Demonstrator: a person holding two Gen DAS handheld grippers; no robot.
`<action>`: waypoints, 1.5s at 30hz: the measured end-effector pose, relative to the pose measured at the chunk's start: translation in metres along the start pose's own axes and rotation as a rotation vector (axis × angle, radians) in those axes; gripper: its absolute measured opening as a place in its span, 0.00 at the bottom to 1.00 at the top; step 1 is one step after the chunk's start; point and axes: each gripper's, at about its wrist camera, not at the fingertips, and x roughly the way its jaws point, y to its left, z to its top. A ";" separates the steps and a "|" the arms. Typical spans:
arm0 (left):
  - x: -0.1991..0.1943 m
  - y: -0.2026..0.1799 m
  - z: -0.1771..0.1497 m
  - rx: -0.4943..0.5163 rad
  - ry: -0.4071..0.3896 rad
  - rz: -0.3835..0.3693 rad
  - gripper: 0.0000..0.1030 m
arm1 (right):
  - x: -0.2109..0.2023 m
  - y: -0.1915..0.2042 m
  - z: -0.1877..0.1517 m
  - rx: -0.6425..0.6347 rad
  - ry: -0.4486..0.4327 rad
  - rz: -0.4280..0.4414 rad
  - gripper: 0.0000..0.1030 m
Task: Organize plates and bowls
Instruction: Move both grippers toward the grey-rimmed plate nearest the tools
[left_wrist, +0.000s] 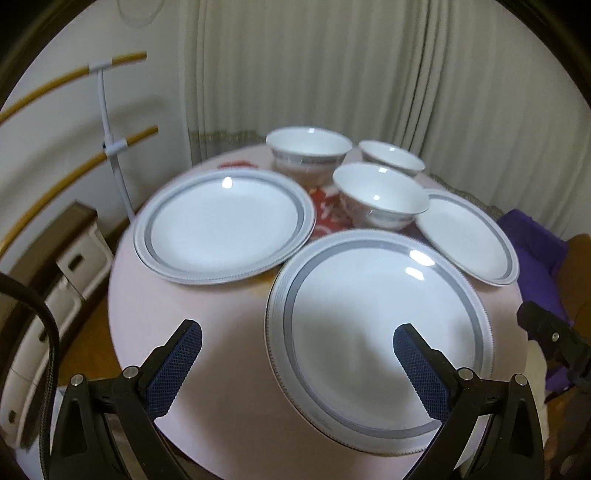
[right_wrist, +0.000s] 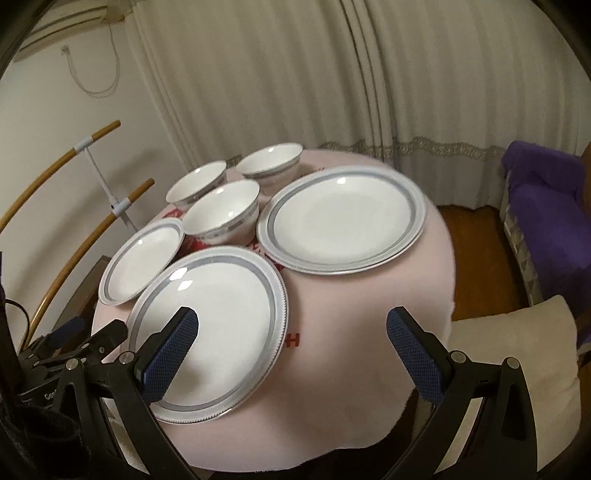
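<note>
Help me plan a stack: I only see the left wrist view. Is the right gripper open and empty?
Observer: Yes, the right gripper is open, with nothing between its fingers.
Operator: What lies under it?
Observer: It hangs half over the near plate and half over bare pink tablecloth.
Operator: Anything beside the table on that side?
Observer: A beige cushion lies beside the table's edge there, lower than the tabletop.
</note>
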 end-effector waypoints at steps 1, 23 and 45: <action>0.008 0.002 0.003 -0.006 0.013 -0.005 0.99 | 0.005 0.001 0.000 0.004 0.013 0.004 1.00; 0.085 0.024 0.014 -0.015 0.160 -0.097 0.99 | 0.063 0.016 0.002 0.023 0.176 -0.035 1.00; 0.096 0.012 0.010 0.079 0.175 -0.076 0.99 | 0.074 0.013 -0.010 -0.041 0.161 -0.013 1.00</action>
